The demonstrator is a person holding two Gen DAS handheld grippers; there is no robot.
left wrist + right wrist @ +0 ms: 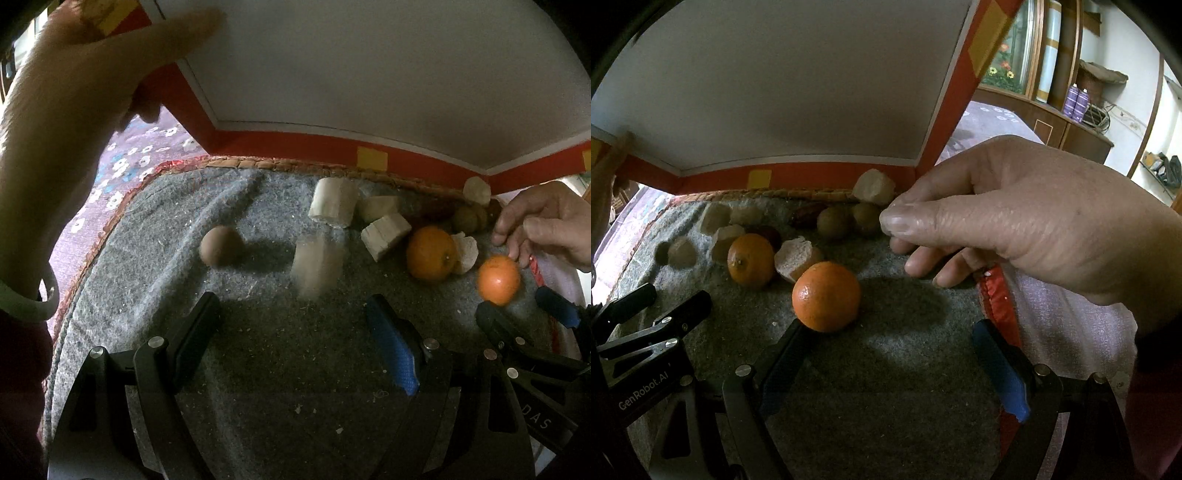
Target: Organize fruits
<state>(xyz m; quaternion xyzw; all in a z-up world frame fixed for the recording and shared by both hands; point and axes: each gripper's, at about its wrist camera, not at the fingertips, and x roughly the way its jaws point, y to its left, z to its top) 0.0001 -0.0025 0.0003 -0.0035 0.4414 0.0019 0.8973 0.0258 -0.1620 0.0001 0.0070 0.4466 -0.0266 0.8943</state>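
In front of the left tongs the grey mat lies bare, up to a blurred pale piece dead ahead and a brown ball to its left. Further back, pale chunks and an orange crowd the board wall. The right tongs stand wide with clear mat between; a second orange touches the left finger, and a hand hangs over the right side.
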